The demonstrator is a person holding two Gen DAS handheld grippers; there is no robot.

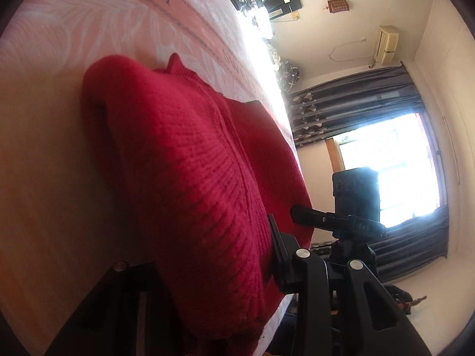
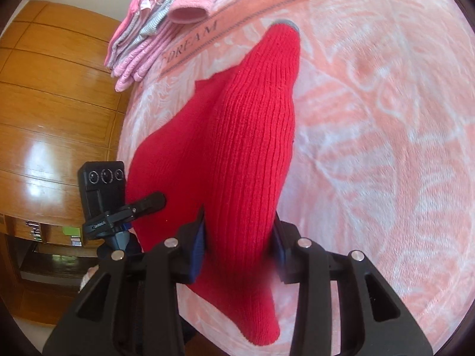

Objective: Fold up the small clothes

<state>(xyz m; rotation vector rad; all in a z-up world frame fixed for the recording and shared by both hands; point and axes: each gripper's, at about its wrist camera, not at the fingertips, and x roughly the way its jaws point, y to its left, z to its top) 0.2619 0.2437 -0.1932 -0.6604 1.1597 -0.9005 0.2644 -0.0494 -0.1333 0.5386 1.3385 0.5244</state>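
A bed covered by a pink blanket (image 2: 371, 148) with a pale leaf pattern and a darker band lettered "SWEET DREAM" carries everything. A red knitted sweater (image 2: 246, 136) rests on it, ribbed and bunched lengthwise. Near the blanket's edge lies a stack of folded pink and striped clothes (image 2: 154, 32).

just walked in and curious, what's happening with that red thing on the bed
A person holding two handheld grippers is folding a red ribbed knit sweater on a pink patterned bedspread. The right gripper is shut on a bunched part of the knit, and the left gripper pinches another part. A stack of folded pink and striped clothes lies at the bed's edge.
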